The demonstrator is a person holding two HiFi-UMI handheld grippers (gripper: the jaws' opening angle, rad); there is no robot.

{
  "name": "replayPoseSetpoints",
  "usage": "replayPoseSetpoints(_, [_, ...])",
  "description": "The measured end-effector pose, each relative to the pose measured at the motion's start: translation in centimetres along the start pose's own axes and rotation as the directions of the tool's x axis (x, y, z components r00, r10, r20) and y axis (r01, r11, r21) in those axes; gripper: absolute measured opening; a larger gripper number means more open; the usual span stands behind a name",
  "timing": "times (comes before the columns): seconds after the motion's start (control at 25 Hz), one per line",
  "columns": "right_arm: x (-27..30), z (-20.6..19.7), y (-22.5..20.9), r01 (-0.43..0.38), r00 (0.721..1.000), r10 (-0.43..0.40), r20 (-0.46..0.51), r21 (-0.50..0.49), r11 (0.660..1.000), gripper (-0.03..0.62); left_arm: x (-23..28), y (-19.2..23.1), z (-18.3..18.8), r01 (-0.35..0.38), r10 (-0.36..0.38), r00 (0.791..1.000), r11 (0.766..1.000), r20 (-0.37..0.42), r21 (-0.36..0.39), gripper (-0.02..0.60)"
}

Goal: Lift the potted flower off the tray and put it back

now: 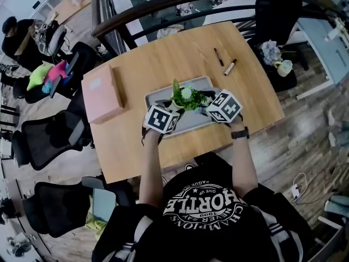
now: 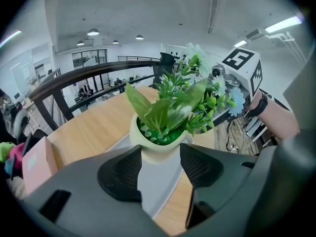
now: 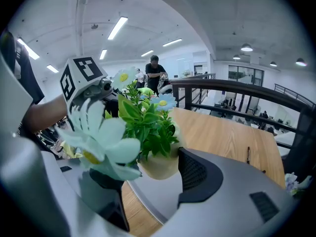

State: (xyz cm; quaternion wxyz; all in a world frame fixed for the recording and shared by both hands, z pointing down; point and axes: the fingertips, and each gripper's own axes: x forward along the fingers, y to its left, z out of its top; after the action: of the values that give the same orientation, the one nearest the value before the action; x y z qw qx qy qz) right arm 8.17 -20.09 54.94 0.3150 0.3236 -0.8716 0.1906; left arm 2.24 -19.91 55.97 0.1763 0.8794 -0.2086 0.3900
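Note:
The potted flower [image 1: 188, 97], green leaves and pale blue blooms in a cream pot [image 2: 159, 149], hangs just over the grey tray [image 1: 158, 98] on the wooden table. My left gripper [image 1: 175, 110] comes in from the left, and its two black pads [image 2: 121, 174] hug the sides of the pot. From the other side my right gripper [image 1: 205, 107] also takes the pot [image 3: 159, 166]. Its right pad [image 3: 193, 174] lies against the pot; a big bloom hides its left pad. In the right gripper view the pot's rounded bottom shows a little above the tray [image 3: 158, 196].
A pink box [image 1: 102, 91] lies on the table left of the tray. Two pens [image 1: 218, 56] [image 1: 229, 66] lie at the back right. Office chairs [image 1: 52, 141] stand along the table's left side, and a dark railing [image 1: 163, 4] runs behind it.

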Motion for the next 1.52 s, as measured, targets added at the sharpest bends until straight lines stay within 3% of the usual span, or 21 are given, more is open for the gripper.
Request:
replayPoseSetpoints(0.6, [2.6, -1.4, -2.0, -0.012, 0.999, 0.013, -0.051, 0.030, 0.999, 0.313, 3.3, 1.6, -0.8, 0.037, -0.039, 0.998, 0.999, -0.039, -0.030, 0.262])
replayPoseSetpoints(1.52, [7.5, -2.6, -4.4, -0.059, 0.990, 0.065, -0.122, 0.048, 0.997, 0.311, 6.5, 5.6, -2.7, 0.028, -0.040, 0.993, 0.994, -0.110, -0.109, 0.259])
